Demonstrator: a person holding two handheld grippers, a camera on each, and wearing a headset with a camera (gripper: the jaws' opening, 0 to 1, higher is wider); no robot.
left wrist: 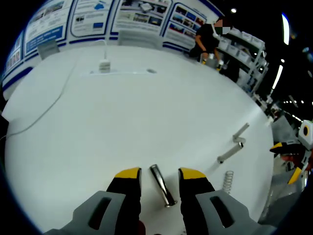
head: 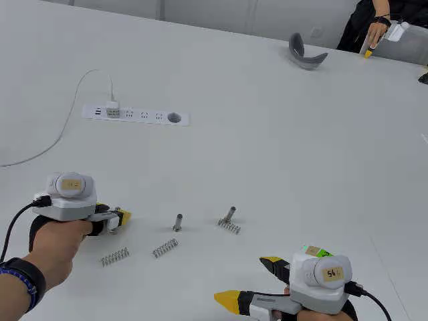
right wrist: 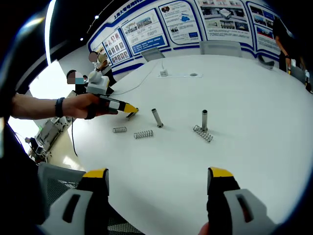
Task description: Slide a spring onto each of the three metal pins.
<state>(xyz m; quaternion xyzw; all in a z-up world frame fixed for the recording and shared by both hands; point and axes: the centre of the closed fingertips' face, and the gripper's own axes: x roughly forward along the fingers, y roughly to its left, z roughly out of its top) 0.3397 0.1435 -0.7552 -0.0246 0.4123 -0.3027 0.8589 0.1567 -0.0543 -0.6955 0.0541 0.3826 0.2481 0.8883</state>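
Observation:
Two metal pins stand on the white table (head: 281,154): one upright (head: 177,222), one leaning (head: 229,214) with a spring (head: 229,227) lying at its base. Two more springs (head: 165,248) (head: 114,256) lie loose nearer me. A third pin (left wrist: 162,185) lies flat between the jaws of my left gripper (left wrist: 160,172), which straddle it with a small gap on each side. In the head view the left gripper (head: 122,216) sits left of the pins. My right gripper (head: 247,281) (right wrist: 159,174) hovers wide open at the near edge, holding nothing, facing the pins (right wrist: 156,117) (right wrist: 204,119).
A white power strip (head: 134,114) with a plug and cable lies at the back left. A grey curved object (head: 306,57) rests at the far side. A person (head: 378,30) holding another gripper works at the far right corner.

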